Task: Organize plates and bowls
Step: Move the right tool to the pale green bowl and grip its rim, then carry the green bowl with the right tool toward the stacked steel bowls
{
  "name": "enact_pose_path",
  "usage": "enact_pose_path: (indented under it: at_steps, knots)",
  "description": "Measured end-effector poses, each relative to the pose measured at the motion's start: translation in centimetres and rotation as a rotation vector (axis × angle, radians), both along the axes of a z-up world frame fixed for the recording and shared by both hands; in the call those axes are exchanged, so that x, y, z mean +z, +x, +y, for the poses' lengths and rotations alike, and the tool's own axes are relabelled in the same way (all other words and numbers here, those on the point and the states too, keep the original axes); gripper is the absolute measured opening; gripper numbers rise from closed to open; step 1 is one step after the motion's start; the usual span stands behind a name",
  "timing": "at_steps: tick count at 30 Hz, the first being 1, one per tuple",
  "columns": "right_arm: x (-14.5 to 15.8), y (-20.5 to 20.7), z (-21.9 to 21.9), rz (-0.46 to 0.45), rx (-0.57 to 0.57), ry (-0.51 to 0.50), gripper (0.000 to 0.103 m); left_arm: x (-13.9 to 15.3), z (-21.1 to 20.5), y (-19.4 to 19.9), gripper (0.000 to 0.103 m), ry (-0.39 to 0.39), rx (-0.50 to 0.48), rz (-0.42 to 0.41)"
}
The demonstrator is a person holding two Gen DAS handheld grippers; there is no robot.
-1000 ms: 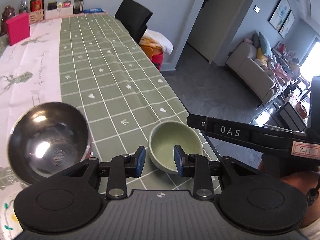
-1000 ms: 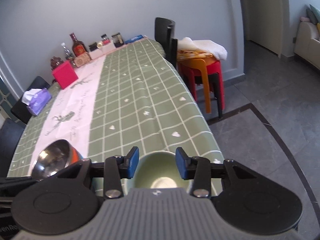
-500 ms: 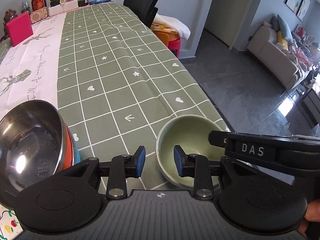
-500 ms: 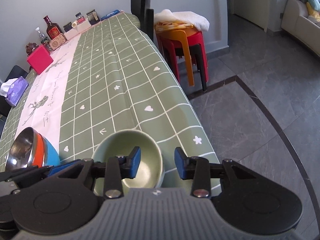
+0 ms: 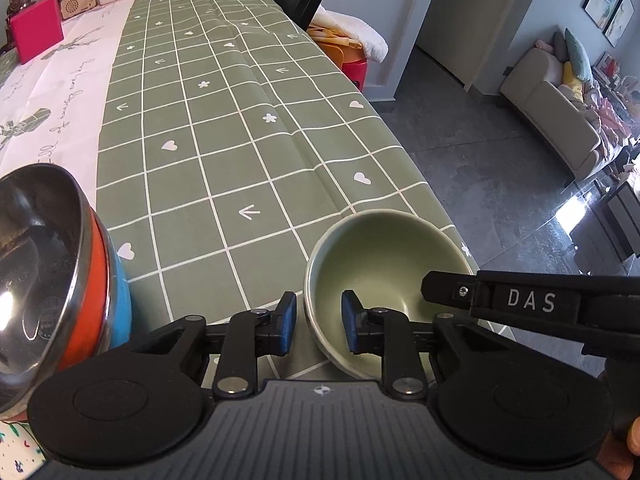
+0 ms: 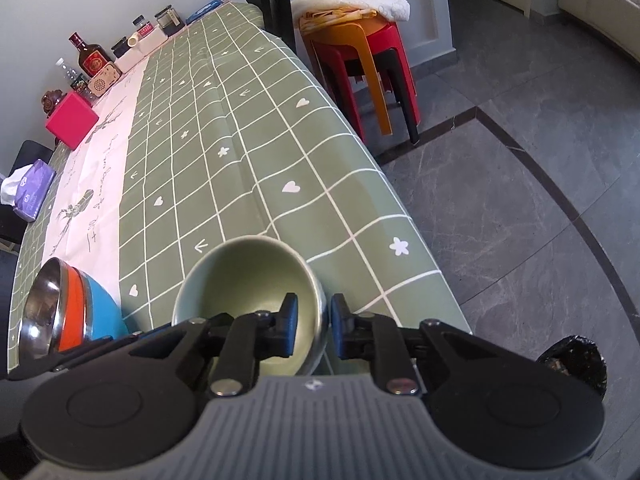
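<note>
A long bench (image 5: pixel 224 128) under a green checked cloth runs toward a grey wall. The green bowl (image 5: pixel 384 264) sits at its near right corner, beside grey floor tiles. The left hand-held gripper (image 5: pixel 318 322) has been closing, straddling the bowl's left rim, pads not visibly touching. The right hand-held gripper (image 6: pixel 312 330), also closing, pinches the right rim. Stacked bowls (image 6: pixel 64 308) sit left.

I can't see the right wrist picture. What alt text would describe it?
The right gripper has its blue fingers straddling the near rim of a pale green bowl on a green checked tablecloth. A stack of steel, orange and blue bowls sits to its left.
</note>
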State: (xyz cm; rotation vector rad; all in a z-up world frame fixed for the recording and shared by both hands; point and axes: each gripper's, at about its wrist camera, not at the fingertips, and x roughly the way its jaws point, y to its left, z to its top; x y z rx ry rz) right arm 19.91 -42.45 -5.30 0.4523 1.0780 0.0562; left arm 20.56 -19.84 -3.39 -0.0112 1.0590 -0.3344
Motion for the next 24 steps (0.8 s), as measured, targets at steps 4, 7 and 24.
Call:
enact_pose_path:
  at_steps: [4,7,24]
  knots:
    - [-0.1,0.1,0.1,0.005,0.005,-0.005,0.007,-0.2,0.1,0.3,0.018,-0.023,0.020,0.026]
    - [0.0,0.0,0.1,0.002,0.007,-0.011,0.006,-0.2,0.2,0.3,0.013,-0.016,0.026,0.021]
    - [2.9,-1.2,0.6,-0.133,0.011,-0.031,0.005,3.3,1.0,-0.1,0.012,-0.031,0.037,-0.029]
